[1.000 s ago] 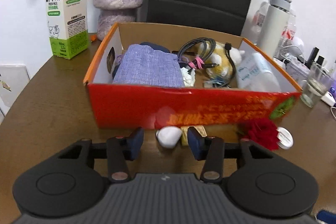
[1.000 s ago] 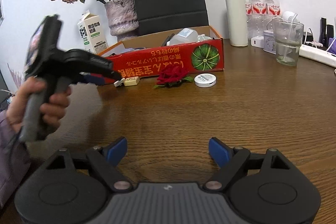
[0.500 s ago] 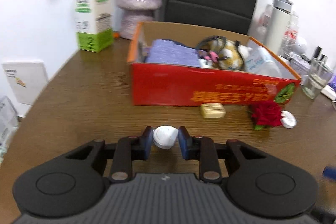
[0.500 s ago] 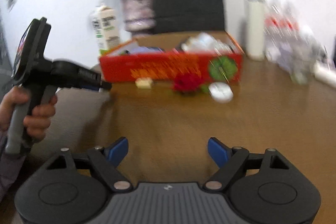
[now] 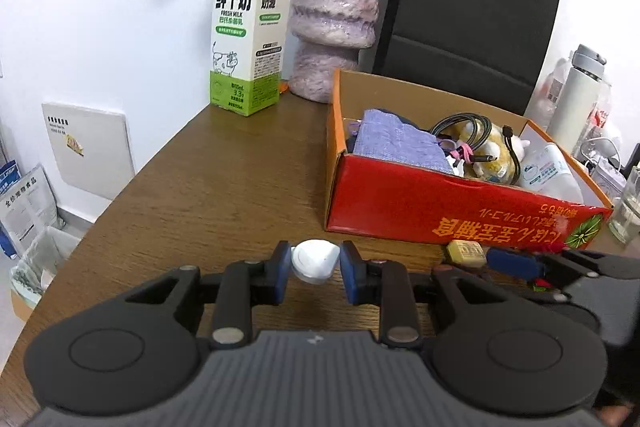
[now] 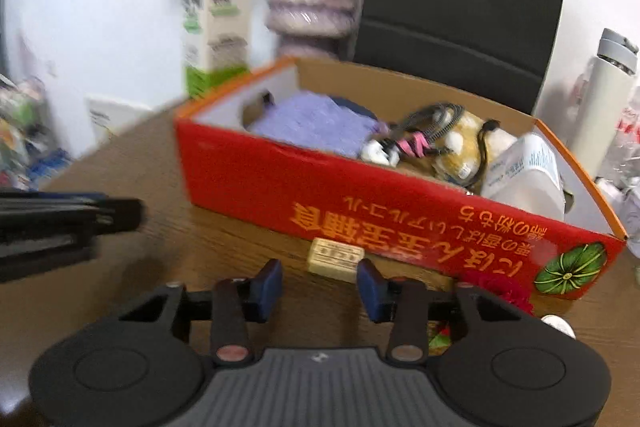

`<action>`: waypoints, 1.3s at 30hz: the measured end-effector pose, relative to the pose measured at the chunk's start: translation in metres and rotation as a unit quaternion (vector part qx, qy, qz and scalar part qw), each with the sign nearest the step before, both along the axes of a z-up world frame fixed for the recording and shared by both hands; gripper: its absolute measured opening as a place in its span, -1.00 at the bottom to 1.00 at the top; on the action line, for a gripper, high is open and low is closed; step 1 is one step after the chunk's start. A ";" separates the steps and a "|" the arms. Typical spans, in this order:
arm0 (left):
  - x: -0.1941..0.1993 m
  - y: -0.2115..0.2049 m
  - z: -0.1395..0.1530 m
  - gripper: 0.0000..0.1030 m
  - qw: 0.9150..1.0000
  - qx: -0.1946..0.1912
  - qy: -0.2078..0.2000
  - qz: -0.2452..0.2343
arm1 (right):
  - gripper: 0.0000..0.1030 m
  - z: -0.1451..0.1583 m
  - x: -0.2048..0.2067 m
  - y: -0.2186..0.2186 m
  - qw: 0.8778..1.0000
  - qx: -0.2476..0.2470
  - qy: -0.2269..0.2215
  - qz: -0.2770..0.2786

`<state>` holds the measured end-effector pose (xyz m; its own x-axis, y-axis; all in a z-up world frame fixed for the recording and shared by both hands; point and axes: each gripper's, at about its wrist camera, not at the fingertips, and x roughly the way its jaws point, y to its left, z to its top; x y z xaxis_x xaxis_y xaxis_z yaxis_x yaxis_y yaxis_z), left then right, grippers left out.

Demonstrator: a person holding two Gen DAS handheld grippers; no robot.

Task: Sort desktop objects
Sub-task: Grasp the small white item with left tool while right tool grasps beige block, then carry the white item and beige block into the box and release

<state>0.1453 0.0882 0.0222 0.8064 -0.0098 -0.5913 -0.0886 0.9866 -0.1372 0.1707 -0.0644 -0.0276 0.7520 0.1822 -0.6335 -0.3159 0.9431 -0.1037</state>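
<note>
- Bright, even indoor light, soft shadows on the white wall (image 5: 120,7).
- Left wrist view is sharp; fisheye bends the edges, corners go dark.
- Right wrist view smears with motion blur, milk carton (image 6: 214,23) lettering unreadable.

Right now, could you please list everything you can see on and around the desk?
Round brown wooden table: one, underneath everything.
Red cardboard box: one, open, on the table at right.
Lilac knitted cloth: one, inside the box, left end.
Coiled dark cable: one, inside the box.
White plastic bottle: one, lying in the box, right end.
Small tan block: one, on the table before the box.
Red rose: one, before the box.
Green-and-white milk carton: one, behind the box.
Mauve vase: one, beside the carton.
Black paper bag: one, behind the box.
White flask: one, far right.
Left gripper: shut on a small white rounded case.
Right gripper: closing, nothing gripped.
</note>
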 end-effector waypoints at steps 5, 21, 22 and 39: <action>-0.002 -0.003 0.001 -0.47 1.000 0.016 -0.010 0.005 | -0.45 0.003 -0.003 -0.017 0.999 0.031 0.019 -0.029; -0.012 -0.037 0.139 -0.47 0.987 -0.021 -0.156 -0.043 | -0.45 0.144 -0.084 -0.133 0.979 0.106 -0.170 -0.031; 0.000 -0.037 0.146 -0.47 0.988 -0.019 -0.149 -0.047 | -0.45 0.150 -0.073 -0.137 0.978 0.110 -0.171 -0.035; 0.243 -0.047 0.052 -0.32 0.993 0.093 0.076 -0.013 | -0.41 0.077 0.220 -0.153 0.986 0.095 0.072 -0.113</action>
